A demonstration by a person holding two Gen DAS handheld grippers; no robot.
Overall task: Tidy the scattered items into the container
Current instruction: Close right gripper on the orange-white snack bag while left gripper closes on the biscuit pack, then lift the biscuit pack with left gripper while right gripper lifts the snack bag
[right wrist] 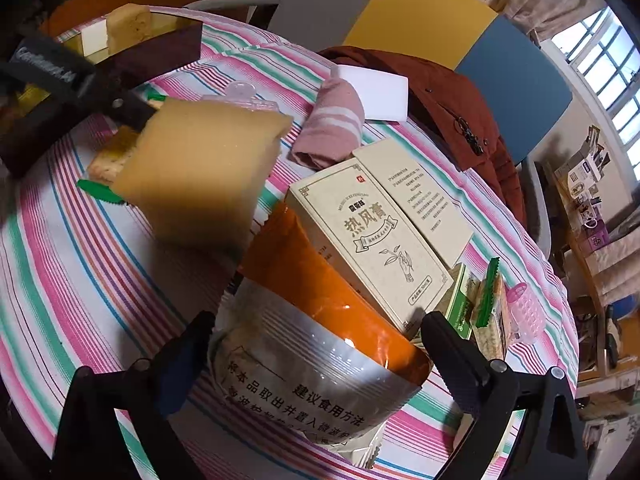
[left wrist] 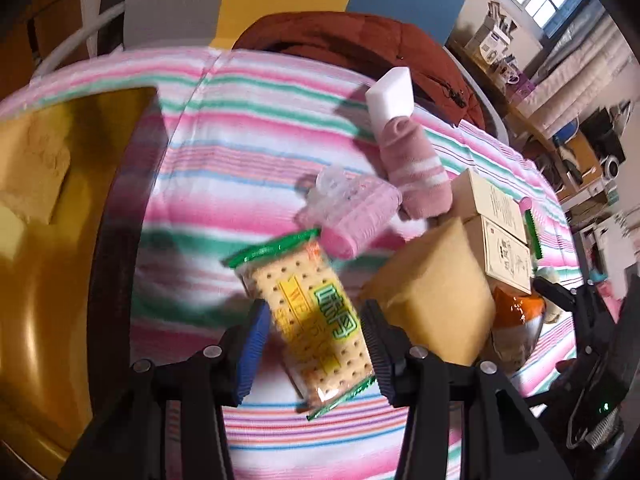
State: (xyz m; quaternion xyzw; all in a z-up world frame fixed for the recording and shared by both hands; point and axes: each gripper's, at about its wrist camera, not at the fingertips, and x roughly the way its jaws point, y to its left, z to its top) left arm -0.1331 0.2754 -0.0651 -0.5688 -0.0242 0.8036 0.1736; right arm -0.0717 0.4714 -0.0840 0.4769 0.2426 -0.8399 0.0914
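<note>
At the left edge of the left wrist view stands the container (left wrist: 60, 240), a golden box with a dark rim. Inside it lie two yellowish sponge pieces; in the upper left of the right wrist view a white block appears there too.

The left gripper (left wrist: 316, 344) has its jaws around the cracker packet (left wrist: 308, 312). The right pad seems to touch the packet, the blue left pad shows a small gap, so I cannot tell if it is clamped. The long axis of the packet runs from upper left to lower right of the frame.

The right gripper (right wrist: 320, 360) has its jaws on both sides of the orange and grey snack bag (right wrist: 316, 340), but whether they press it I cannot tell.

On the striped cloth (left wrist: 248, 128) I count one large yellow sponge (left wrist: 432, 300), two beige boxes (right wrist: 372, 236), one pink rolled sock (left wrist: 412, 168), one white block (left wrist: 390, 92), two pink hair rollers (left wrist: 352, 216), and a second cracker packet (right wrist: 490, 312) at the lower right of the right wrist view.
</note>
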